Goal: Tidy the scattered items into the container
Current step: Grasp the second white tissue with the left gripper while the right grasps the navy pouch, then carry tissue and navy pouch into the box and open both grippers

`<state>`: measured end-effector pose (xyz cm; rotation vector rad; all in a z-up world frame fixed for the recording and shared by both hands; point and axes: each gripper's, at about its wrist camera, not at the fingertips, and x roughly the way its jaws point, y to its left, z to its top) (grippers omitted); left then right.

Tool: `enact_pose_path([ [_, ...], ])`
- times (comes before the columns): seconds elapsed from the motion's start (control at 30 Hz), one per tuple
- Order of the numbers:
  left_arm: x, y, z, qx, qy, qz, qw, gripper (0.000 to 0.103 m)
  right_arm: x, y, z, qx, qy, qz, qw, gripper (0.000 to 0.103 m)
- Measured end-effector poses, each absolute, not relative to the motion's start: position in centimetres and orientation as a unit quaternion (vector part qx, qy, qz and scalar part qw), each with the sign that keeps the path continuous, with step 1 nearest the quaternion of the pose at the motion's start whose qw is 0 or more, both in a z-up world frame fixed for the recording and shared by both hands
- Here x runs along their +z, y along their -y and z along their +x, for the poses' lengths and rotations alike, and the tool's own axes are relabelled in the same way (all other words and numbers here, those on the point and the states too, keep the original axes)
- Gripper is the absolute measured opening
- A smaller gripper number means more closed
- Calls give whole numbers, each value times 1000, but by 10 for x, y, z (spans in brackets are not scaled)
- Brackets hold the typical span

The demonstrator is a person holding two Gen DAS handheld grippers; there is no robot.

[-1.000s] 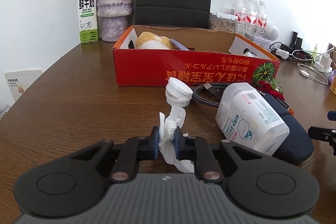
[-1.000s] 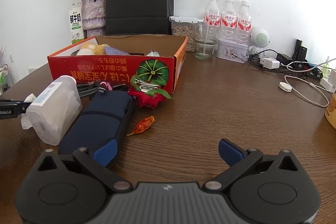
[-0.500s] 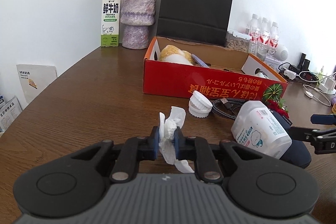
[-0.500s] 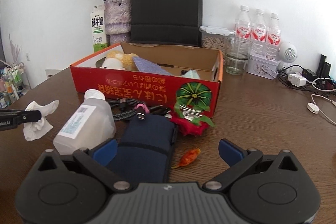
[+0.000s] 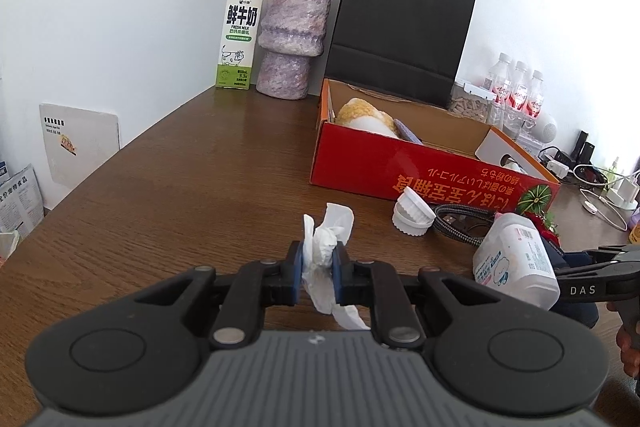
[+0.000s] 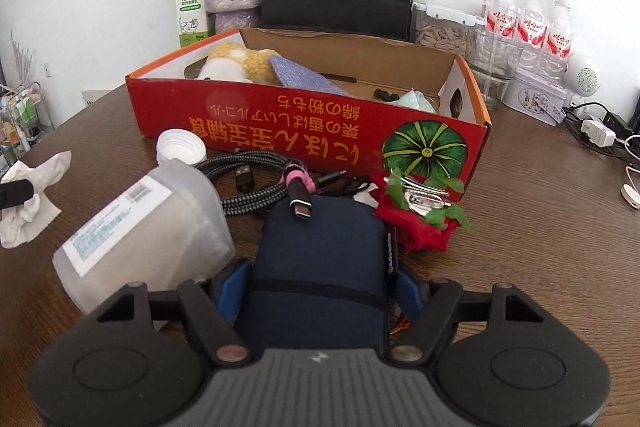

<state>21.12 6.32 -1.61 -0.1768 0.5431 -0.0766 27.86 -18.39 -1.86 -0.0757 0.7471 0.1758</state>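
Pouch: the dark blue pouch [image 6: 320,259] lies in the lower middle of the right wrist view, on the wooden table [image 6: 540,227], its far end touching the braided cable [image 6: 248,183].
Tissue: the crumpled tissue [image 5: 326,239] sits at the centre of the left wrist view, lifted clear of the table and pointing past the box's left end.
Container: the red cardboard box [image 6: 312,131] stands in the upper middle of the right wrist view; we see a plush toy [image 6: 236,63] and a purple cloth [image 6: 304,79] already inside.
Step in hand: we judge that we are gathering two things at once, the tissue carried and the pouch being grasped.
Left gripper: our left gripper [image 5: 316,269] is clamped hard on the tissue, jaws nearly together.
Right gripper: our right gripper [image 6: 320,287] straddles the pouch's near end; its jaws have just been closing, and the blue pads [image 6: 236,281] stand at the pouch's flanks. Whether they press yet we cannot tell.
Next move: we think the right jaws must finish closing, then lift the pouch over the box's near wall; the left must swing right to drop the tissue inside.
Neighbours: a translucent plastic bottle [image 6: 148,231] lies just left of the pouch, touching the left finger's side; a white cap [image 6: 180,147] and a red artificial flower [image 6: 424,219] remain outside the box.
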Motion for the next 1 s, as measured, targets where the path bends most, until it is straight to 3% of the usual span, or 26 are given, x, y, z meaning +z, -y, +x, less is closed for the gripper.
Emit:
enact_pose_path([
  [0.23,-19,-64,212,-55,-266,-98,957,15,-12,185,268,85,-353,-36,931,62],
  [0.63,-5,-57,209,-70,-249,-101,961,15,16,205,233,79,-308,-10,948,61],
  [1.0,54,-12,227,-113,-181,-74,974,16,61,212,244,86,-229,8,970,61],
])
